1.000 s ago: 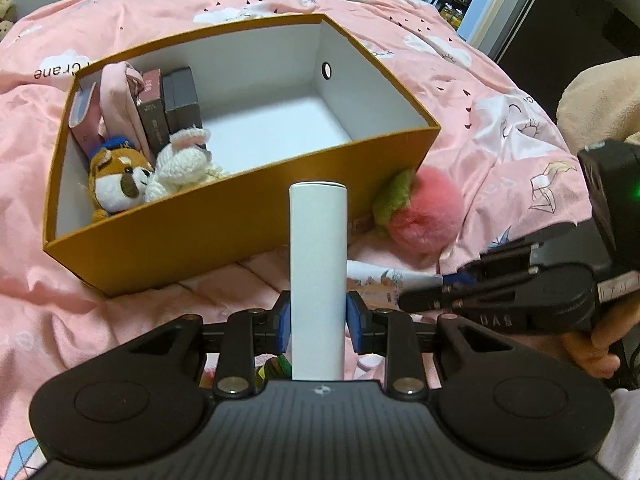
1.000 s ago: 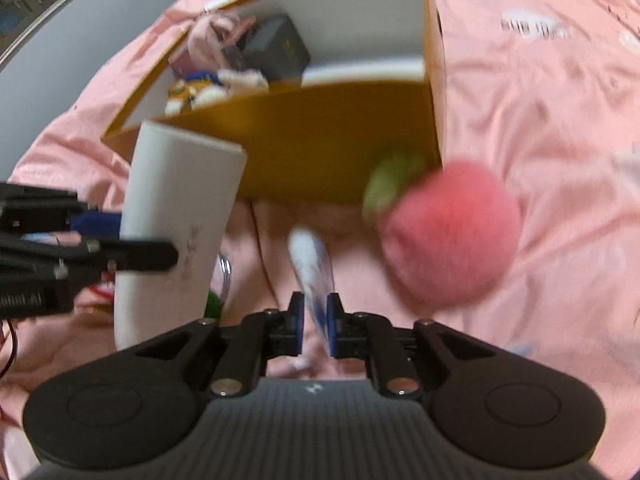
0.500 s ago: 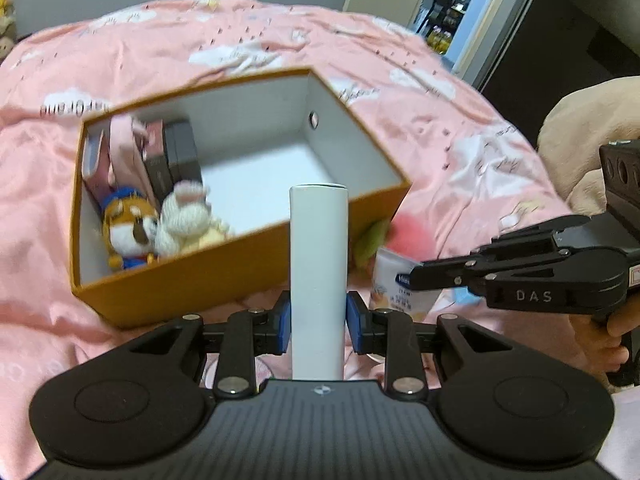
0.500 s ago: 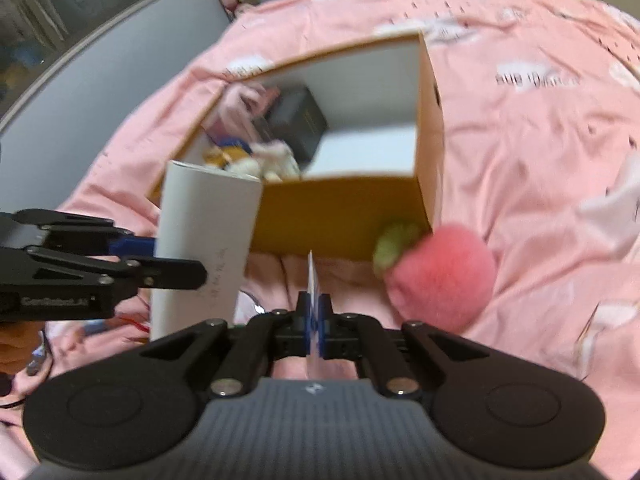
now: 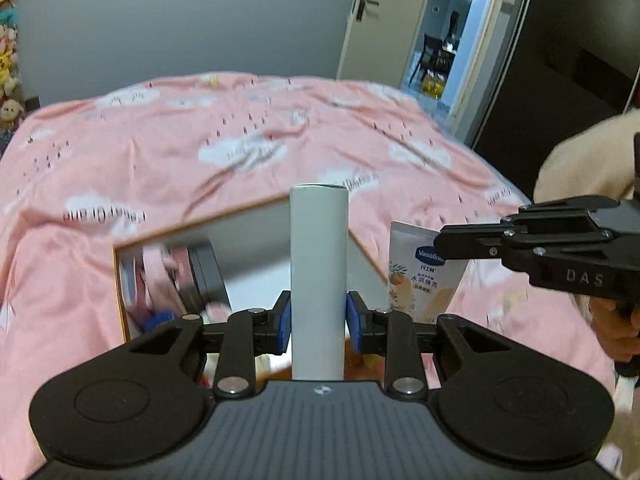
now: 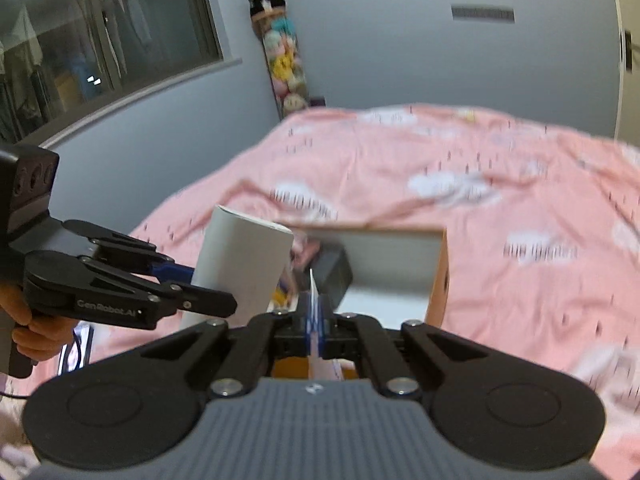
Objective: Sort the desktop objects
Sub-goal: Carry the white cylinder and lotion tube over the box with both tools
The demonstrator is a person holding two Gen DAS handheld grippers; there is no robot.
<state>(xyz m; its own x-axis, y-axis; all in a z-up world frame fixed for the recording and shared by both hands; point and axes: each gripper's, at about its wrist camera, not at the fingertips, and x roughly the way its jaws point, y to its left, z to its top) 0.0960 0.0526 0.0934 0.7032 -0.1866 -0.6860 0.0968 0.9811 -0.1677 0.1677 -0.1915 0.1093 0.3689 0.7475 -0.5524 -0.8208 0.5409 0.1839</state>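
My left gripper (image 5: 318, 322) is shut on an upright white tube (image 5: 319, 272), also seen in the right wrist view (image 6: 240, 264). My right gripper (image 6: 315, 326) is shut on a flat Vaseline sachet (image 6: 314, 312), which shows face-on in the left wrist view (image 5: 424, 276). Both are held above the near edge of the orange box (image 5: 240, 248) with its white inside (image 6: 392, 264). The box holds dark cases (image 5: 206, 276), a pink item and plush toys at its left end.
The box sits on a bed with a pink cloud-print cover (image 5: 200, 148). A grey wall and an open door (image 5: 448, 48) stand behind it. A column of plush toys (image 6: 280, 52) hangs on the wall by a window.
Both grippers have risen and moved toward the box with their objects. The box now sits lower and closer in both views. The pink plush ball has dropped out of sight.
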